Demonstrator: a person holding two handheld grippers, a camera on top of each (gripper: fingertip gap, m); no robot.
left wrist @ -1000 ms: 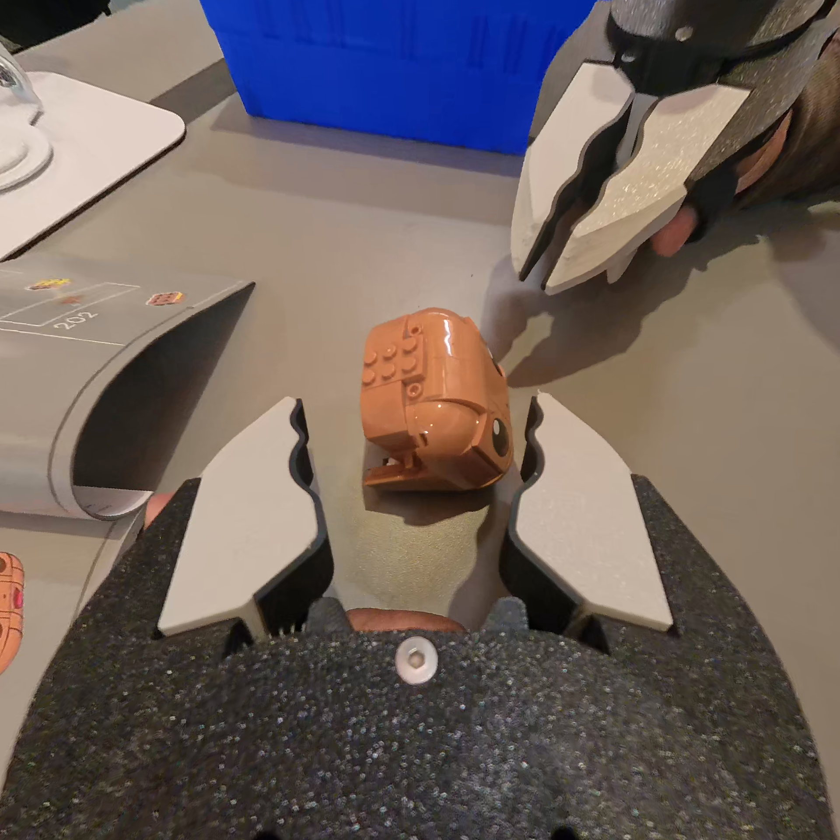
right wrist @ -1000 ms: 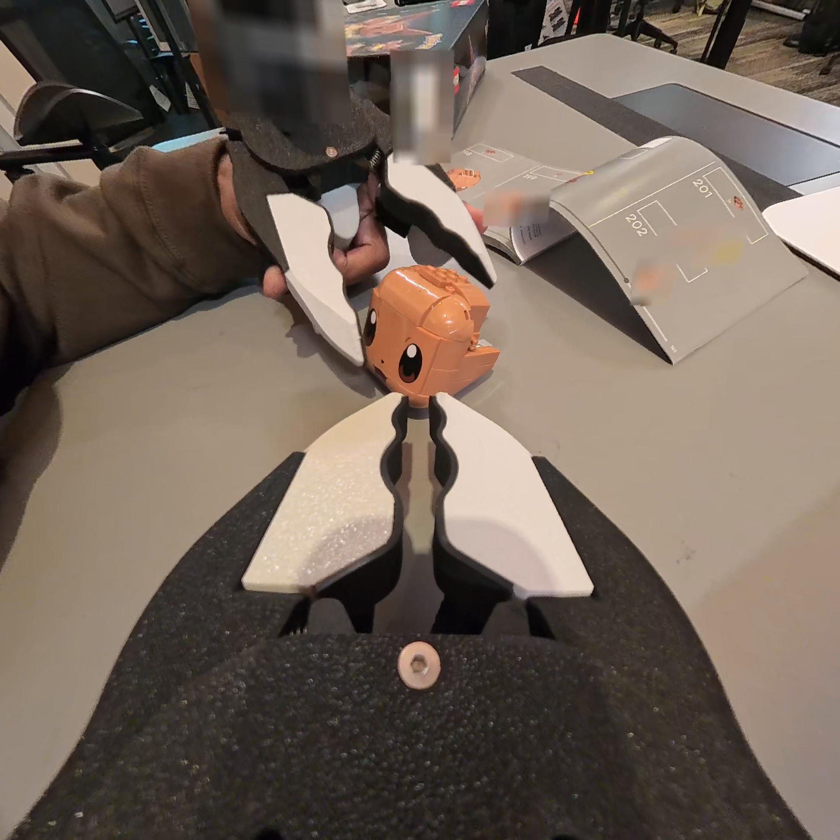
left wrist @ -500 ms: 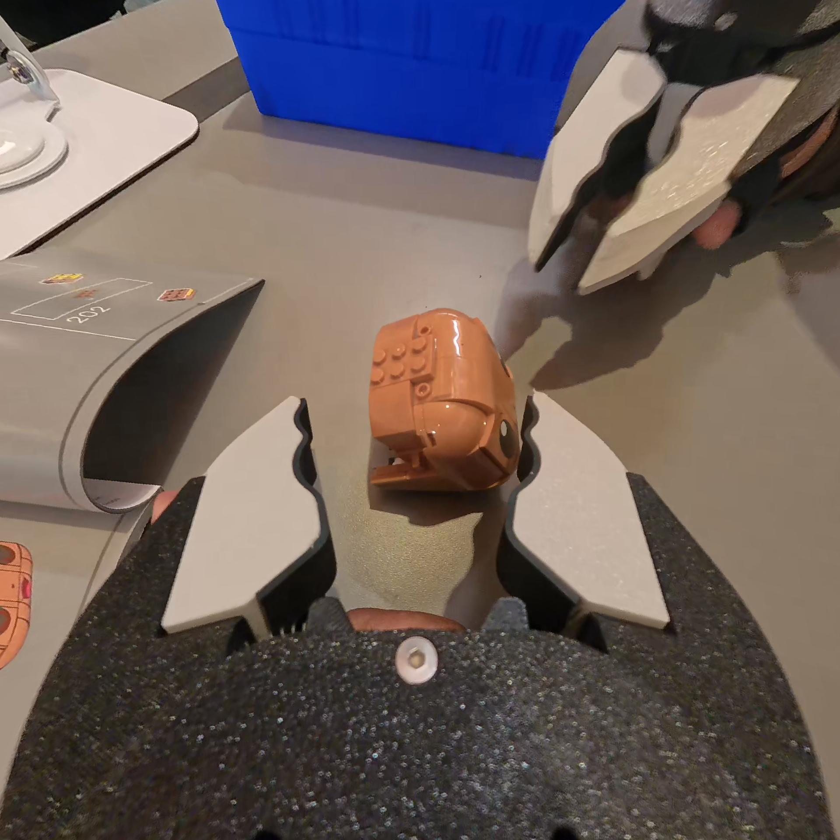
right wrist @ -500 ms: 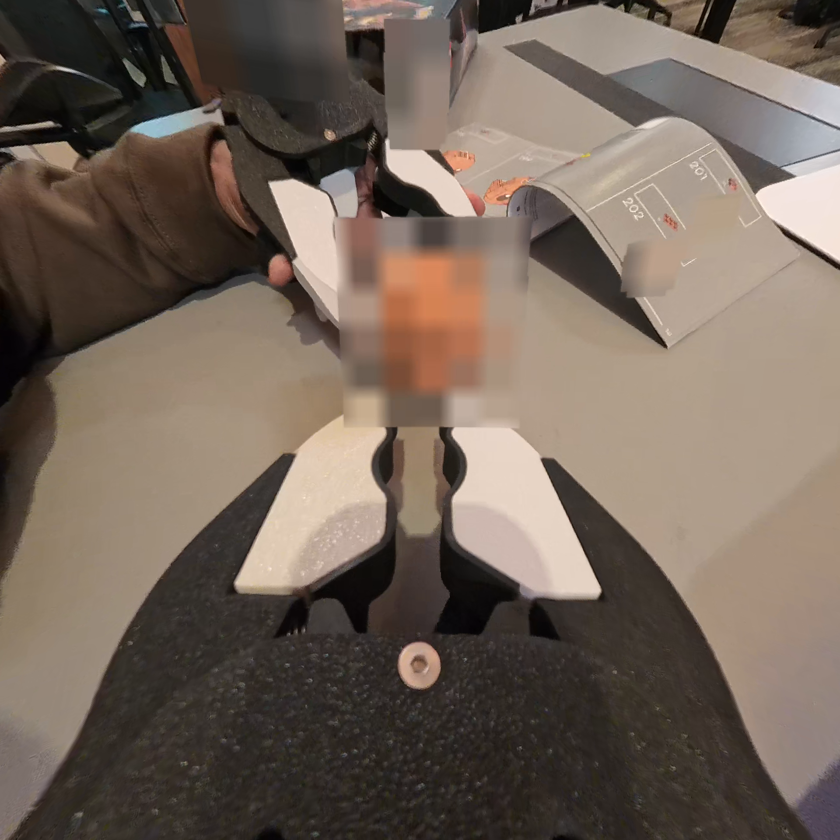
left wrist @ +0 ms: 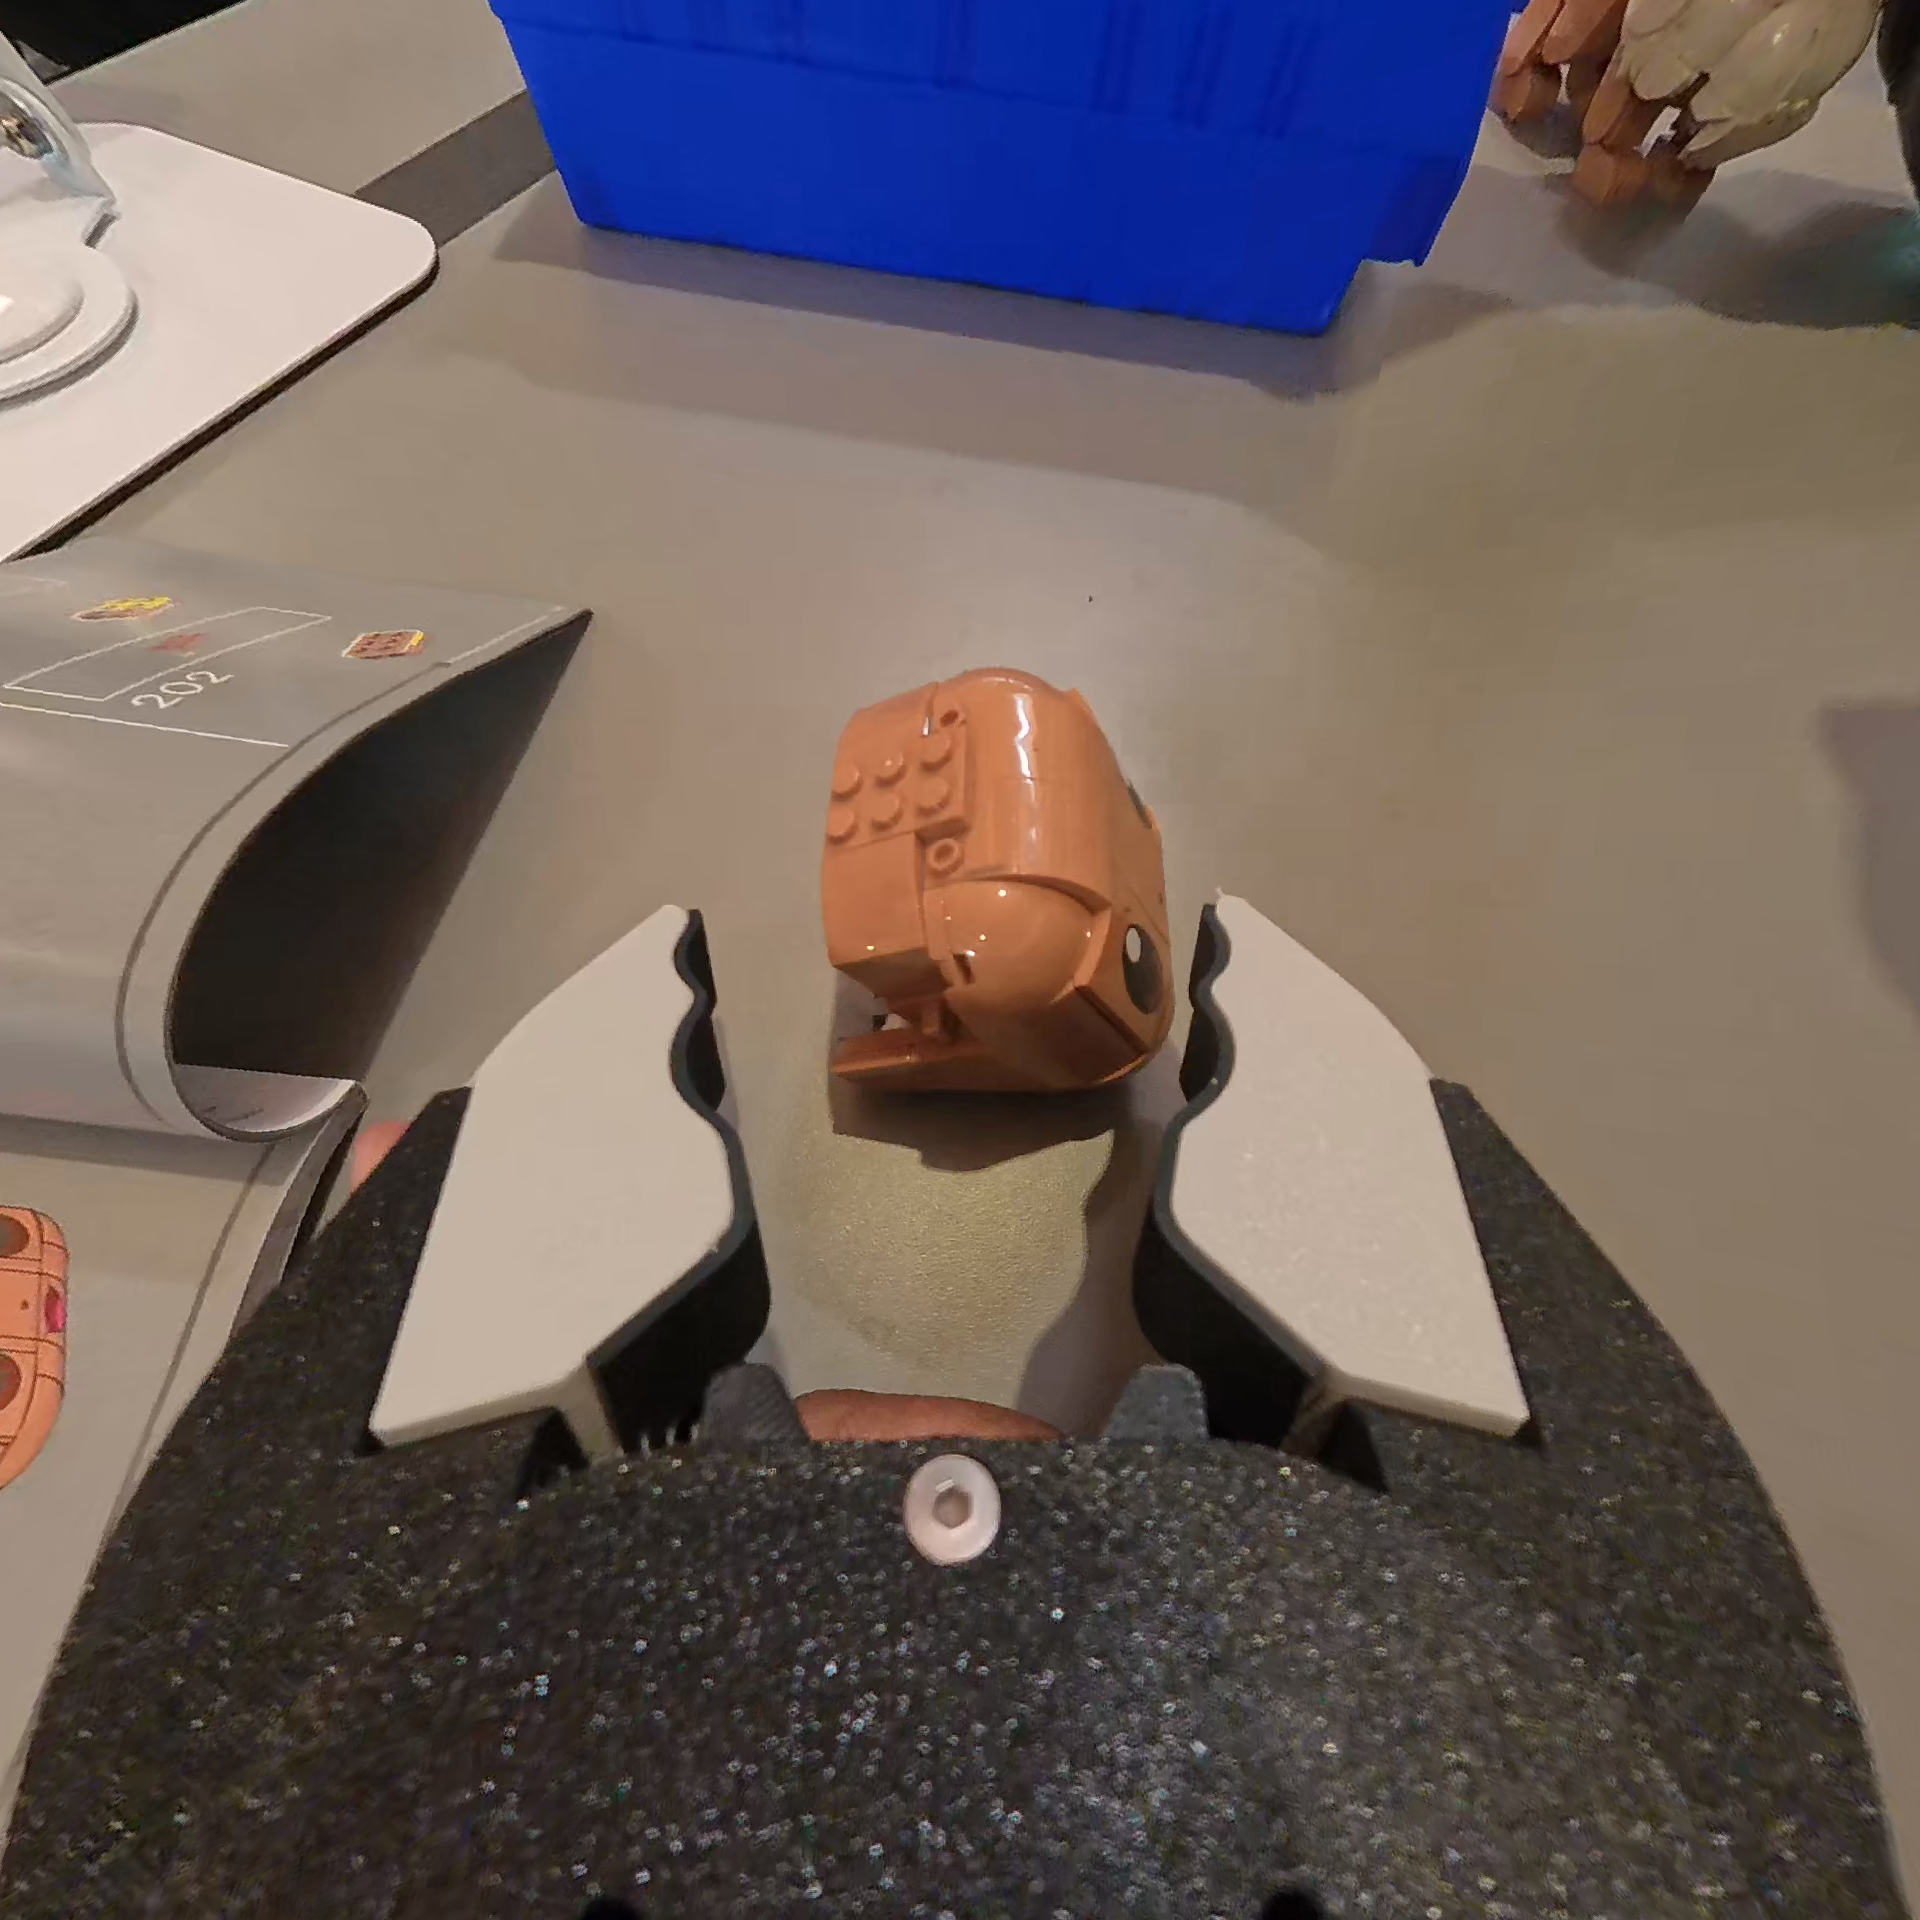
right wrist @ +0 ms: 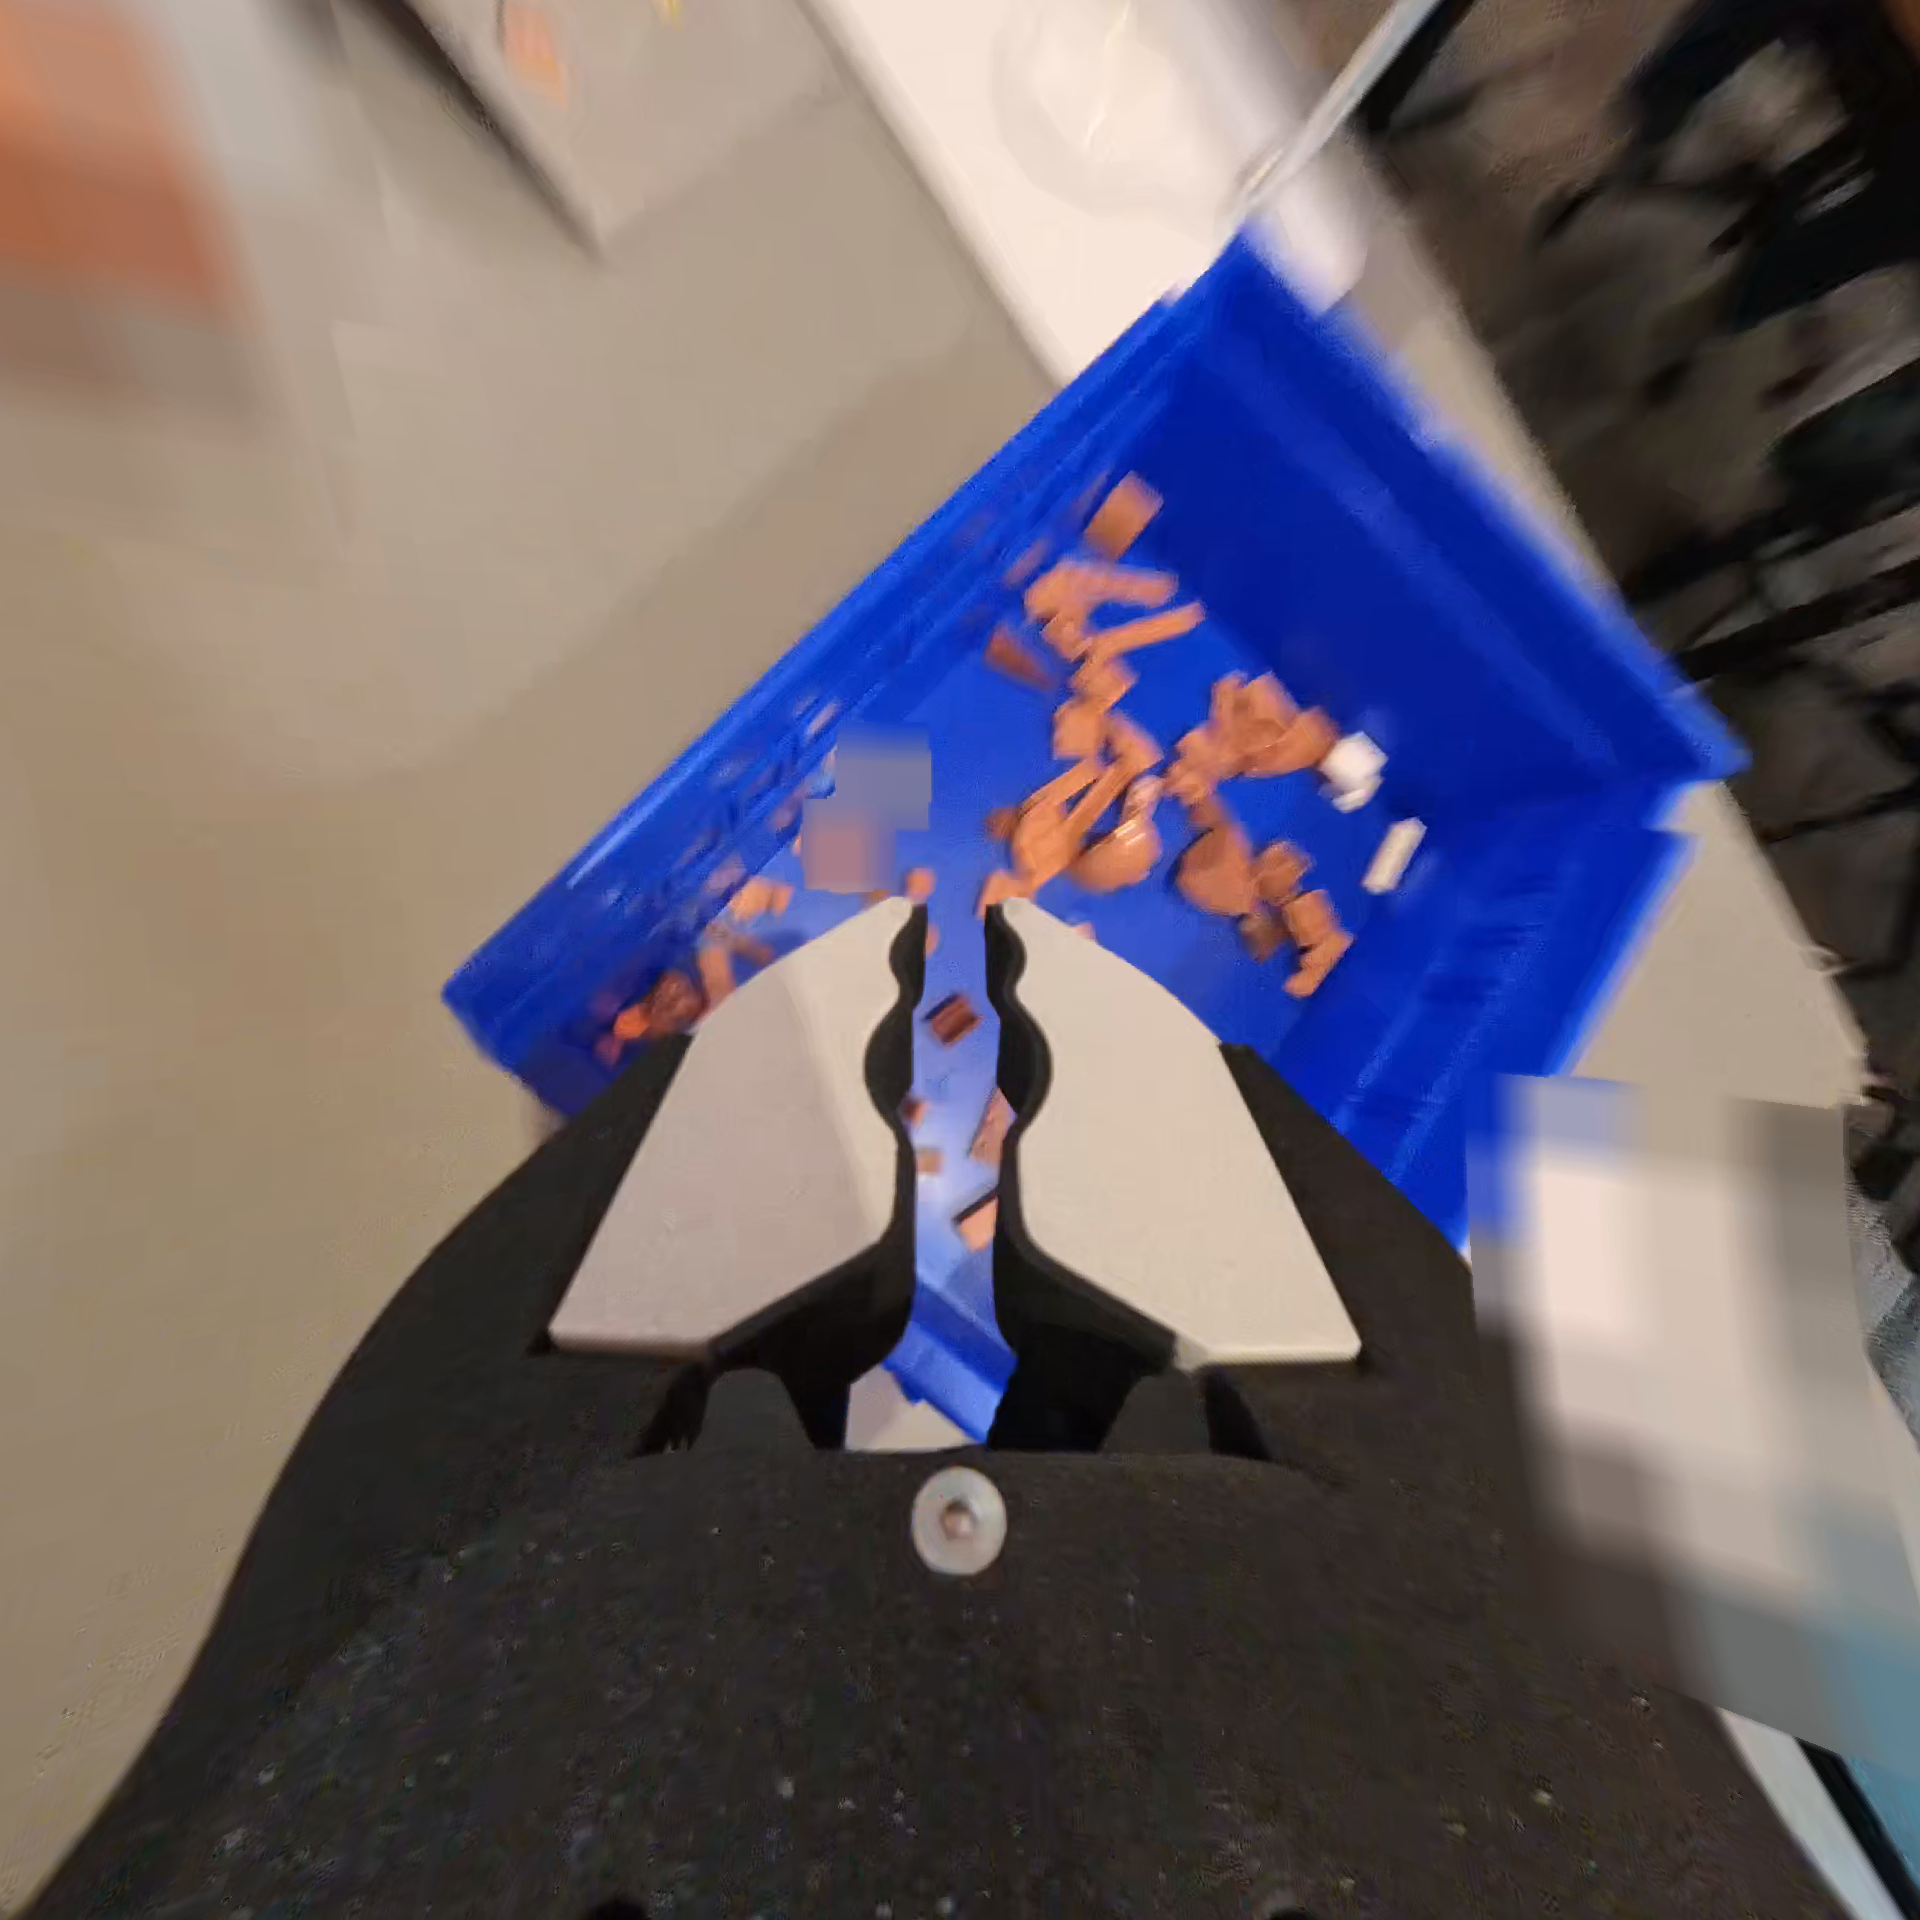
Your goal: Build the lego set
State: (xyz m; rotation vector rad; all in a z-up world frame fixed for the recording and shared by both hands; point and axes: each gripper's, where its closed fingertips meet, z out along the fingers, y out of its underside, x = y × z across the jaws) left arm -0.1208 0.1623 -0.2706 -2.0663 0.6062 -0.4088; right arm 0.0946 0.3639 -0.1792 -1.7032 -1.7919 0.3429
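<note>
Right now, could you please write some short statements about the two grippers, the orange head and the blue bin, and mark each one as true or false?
1. The left gripper is open. True.
2. The orange head is lifted off the table. False: it rests on the table, between the open fingers.
3. The right gripper points at the blue bin. True.
4. The blue bin is empty. False: it holds many loose orange pieces.
5. The right gripper holds a brick. False: a narrow gap, nothing in it.
</note>
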